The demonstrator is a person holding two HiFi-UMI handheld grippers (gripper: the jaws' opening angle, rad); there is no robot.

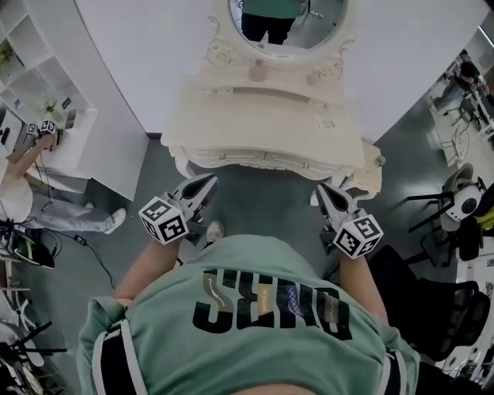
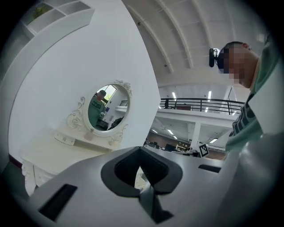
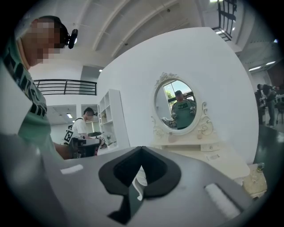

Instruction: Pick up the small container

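Observation:
The small container (image 1: 258, 73) is a pale pink pot on the raised ledge of a cream dressing table (image 1: 262, 127), just under the oval mirror (image 1: 285, 23). It shows small and far off in the left gripper view (image 2: 89, 135) and the right gripper view (image 3: 172, 138). My left gripper (image 1: 207, 182) (image 2: 141, 150) hangs in front of the table's left front corner, jaws together and empty. My right gripper (image 1: 321, 189) (image 3: 142, 148) hangs off the table's right front corner, also shut with nothing in it. Both are well short of the container.
A second small ornament (image 1: 315, 77) and a label card (image 1: 324, 122) lie on the table. A cream stool (image 1: 372, 174) stands at its right end. A white shelf unit (image 1: 35, 73) and another person (image 1: 19, 193) are at the left; chairs (image 1: 463, 212) at the right.

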